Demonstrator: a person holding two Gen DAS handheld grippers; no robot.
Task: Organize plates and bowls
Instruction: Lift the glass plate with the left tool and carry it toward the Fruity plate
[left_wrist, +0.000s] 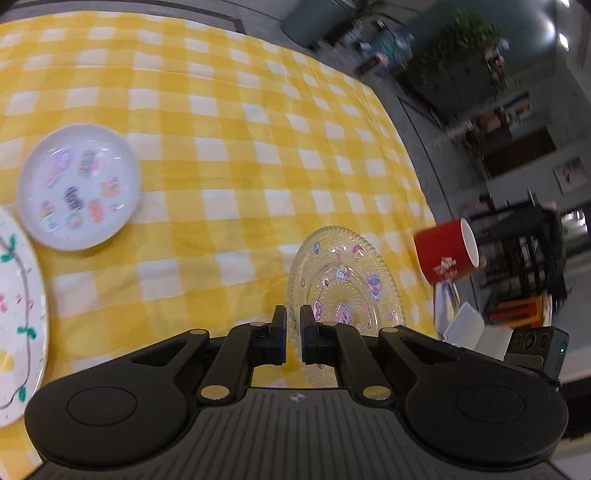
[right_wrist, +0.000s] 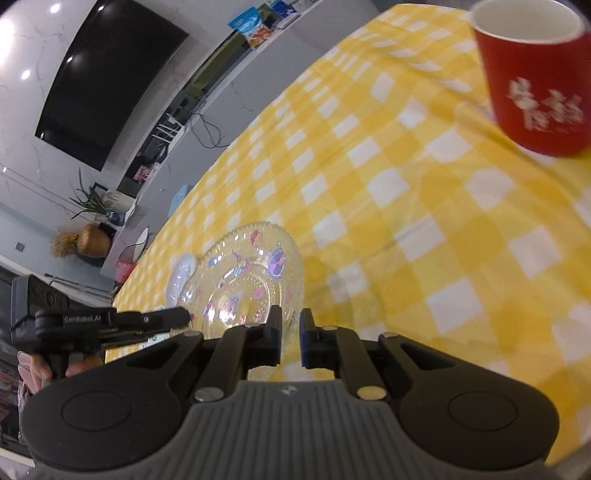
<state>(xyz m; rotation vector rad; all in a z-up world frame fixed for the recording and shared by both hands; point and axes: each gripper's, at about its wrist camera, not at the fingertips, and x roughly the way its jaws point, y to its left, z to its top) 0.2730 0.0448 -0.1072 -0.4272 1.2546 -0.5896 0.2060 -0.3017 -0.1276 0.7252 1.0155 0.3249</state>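
While the glass plate (left_wrist: 343, 280) is pinched at opposite rims by both closed grippers, left gripper (left_wrist: 293, 334) and right gripper (right_wrist: 290, 338), nothing is stacked yet; the white plate (left_wrist: 79, 186) is left separate.

The bench (left_wrist: 229, 122), under a yellow checked cloth, carries a small white plate (left_wrist: 79, 186), a larger painted plate (left_wrist: 18, 317) at its near-left edge, and a red cup (right_wrist: 535, 81)

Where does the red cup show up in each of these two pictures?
Left wrist view: red cup at the right edge, tilted, beyond the clear glass plate.
Right wrist view: red cup in the top right corner, on the yellow checked cloth.
Shared landmark: the glass plate, low and central in both.
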